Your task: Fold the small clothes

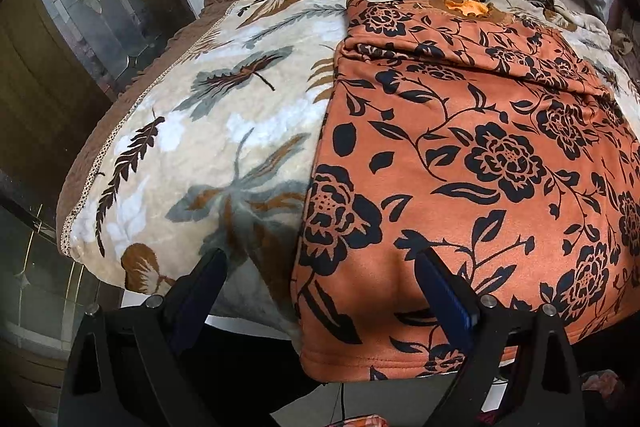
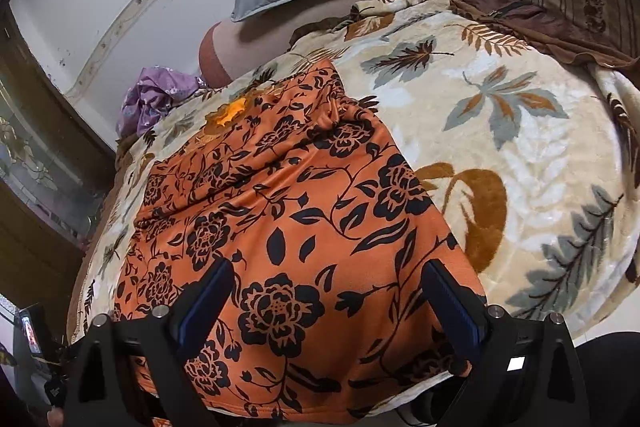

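Reaching with each tool gaping wide, left tool (image 1: 320, 291) and right tool (image 2: 328, 291), you risk pinching the blanket (image 1: 192, 131) along with the orange garment (image 1: 460, 167).

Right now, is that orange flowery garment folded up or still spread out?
Mostly spread out: the orange garment lies flat on the leaf-print blanket, with only its far end turned over in one fold.

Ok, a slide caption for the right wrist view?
Open right tongs over the near hem of an orange flowered garment spread on a leaf-print blanket.
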A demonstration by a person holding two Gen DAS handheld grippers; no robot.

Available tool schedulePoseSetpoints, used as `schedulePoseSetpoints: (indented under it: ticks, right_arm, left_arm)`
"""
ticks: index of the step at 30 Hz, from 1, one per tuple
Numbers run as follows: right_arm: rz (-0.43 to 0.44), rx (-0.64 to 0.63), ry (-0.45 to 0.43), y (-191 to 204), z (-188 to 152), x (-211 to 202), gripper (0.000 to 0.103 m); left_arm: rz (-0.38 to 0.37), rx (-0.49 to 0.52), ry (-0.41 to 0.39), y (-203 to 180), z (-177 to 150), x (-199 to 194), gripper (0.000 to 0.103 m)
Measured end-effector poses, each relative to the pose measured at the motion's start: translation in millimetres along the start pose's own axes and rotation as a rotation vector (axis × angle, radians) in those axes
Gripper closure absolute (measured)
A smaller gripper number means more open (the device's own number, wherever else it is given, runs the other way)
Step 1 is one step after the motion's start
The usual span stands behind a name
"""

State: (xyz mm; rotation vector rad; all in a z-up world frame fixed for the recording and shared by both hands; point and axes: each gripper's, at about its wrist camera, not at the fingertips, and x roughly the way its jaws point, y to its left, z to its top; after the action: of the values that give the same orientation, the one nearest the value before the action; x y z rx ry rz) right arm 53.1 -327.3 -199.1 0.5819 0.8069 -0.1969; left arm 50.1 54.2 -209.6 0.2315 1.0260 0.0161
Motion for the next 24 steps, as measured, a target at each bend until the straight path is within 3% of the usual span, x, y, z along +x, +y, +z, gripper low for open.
schedulePoseSetpoints:
  ticks: [17,22,24]
  right_arm:
    - [0.020,0.042,0.001,-9,7,-1,0.007]
    - [0.083,-0.030,0.011,22,36,14,0.009]
    - [0.072,-0.072,0.011,35,53,25,0.018]
  left_arm:
    - [-0.018,0.022,0.018,-5,6,6,0.008]
    - [-0.037,0.044,-0.055,-8,57,3,0.008]
    - [-0.037,0.031,-0.081,-7,86,7,0.008]
